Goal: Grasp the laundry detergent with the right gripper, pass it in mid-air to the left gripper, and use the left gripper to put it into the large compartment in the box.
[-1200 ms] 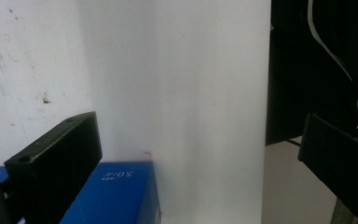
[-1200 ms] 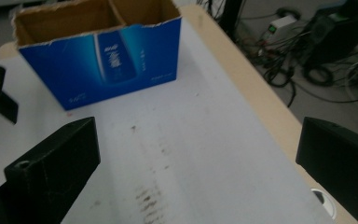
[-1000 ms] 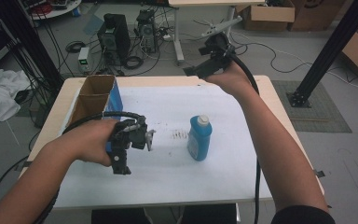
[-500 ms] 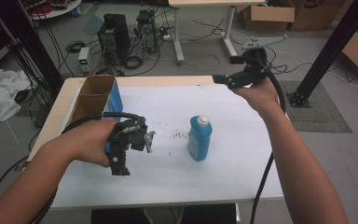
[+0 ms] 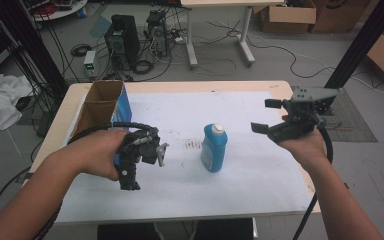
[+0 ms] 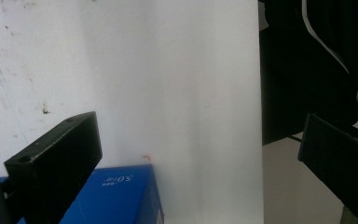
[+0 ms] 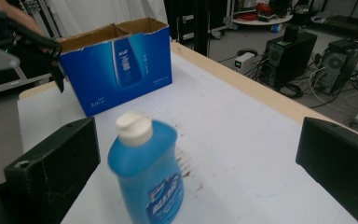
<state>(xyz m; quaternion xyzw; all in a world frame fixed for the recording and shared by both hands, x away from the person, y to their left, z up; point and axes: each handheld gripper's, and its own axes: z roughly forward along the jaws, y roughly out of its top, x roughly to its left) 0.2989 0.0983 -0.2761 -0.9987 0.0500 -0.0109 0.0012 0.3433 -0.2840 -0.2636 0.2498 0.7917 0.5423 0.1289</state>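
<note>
A blue bottle (image 5: 214, 148) with a white cap stands upright near the middle of the white-covered table (image 5: 260, 180). My right gripper (image 5: 267, 116) is held above the table's right side, a short way from the bottle, and is open. In the right gripper view the bottle (image 7: 149, 177) stands ahead between the wide jaws of my right gripper (image 7: 198, 140), untouched. My left gripper (image 5: 132, 172) hovers left of the bottle and points down. In its own view my left gripper (image 6: 198, 140) is open over bare sheet, with a corner of the blue box (image 6: 116, 196) below.
An open blue cardboard box (image 5: 100, 107) stands at the table's back left corner. The box (image 7: 116, 65) also lies beyond the bottle. On the floor behind are computer towers (image 5: 122, 40), cables and a desk. A black post (image 5: 360, 45) rises at the right.
My right gripper has swung from the table's far edge to the right and nearer, now facing the bottle. The left gripper has hardly moved.
</note>
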